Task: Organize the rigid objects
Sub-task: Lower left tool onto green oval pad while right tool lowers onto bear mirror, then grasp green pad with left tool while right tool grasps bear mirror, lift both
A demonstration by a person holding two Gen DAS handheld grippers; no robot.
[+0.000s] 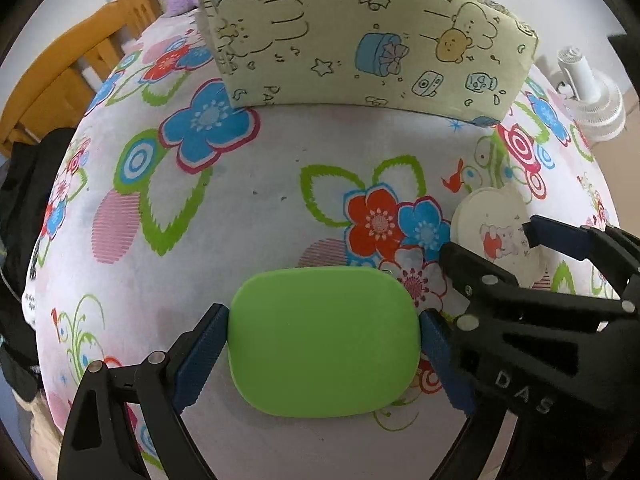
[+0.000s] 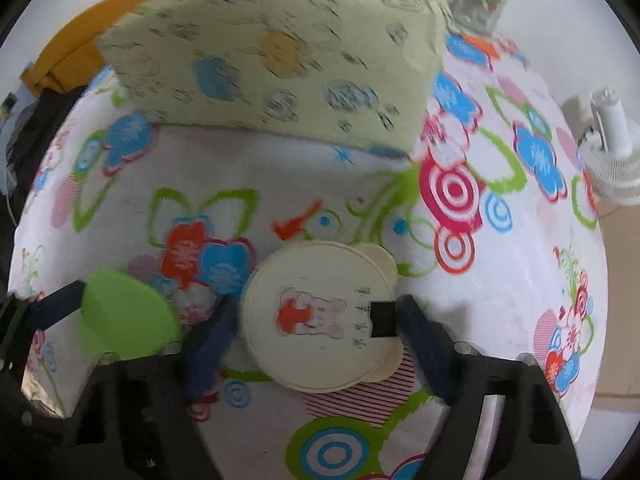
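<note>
Left tongs (image 1: 324,344) astride green lid (image 1: 324,342)

Black frames, blue ribbed fingers (image 1: 202,354), silver rivets

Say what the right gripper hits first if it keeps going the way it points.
Likely the round cream lid: it sits between the right gripper fingers, on the floral cloth. Whether the pads already touch its rim is unclear; the view is blurred.

green pad (image 1: 324,342): smooth matt plastic, lower centre.
round coaster (image 2: 316,318): matt cream, printed.
my pads (image 1: 202,354): ribbed blue.
bedsheet (image 1: 256,216): soft printed cloth.
box (image 1: 360,40): printed, paper-like.
</note>
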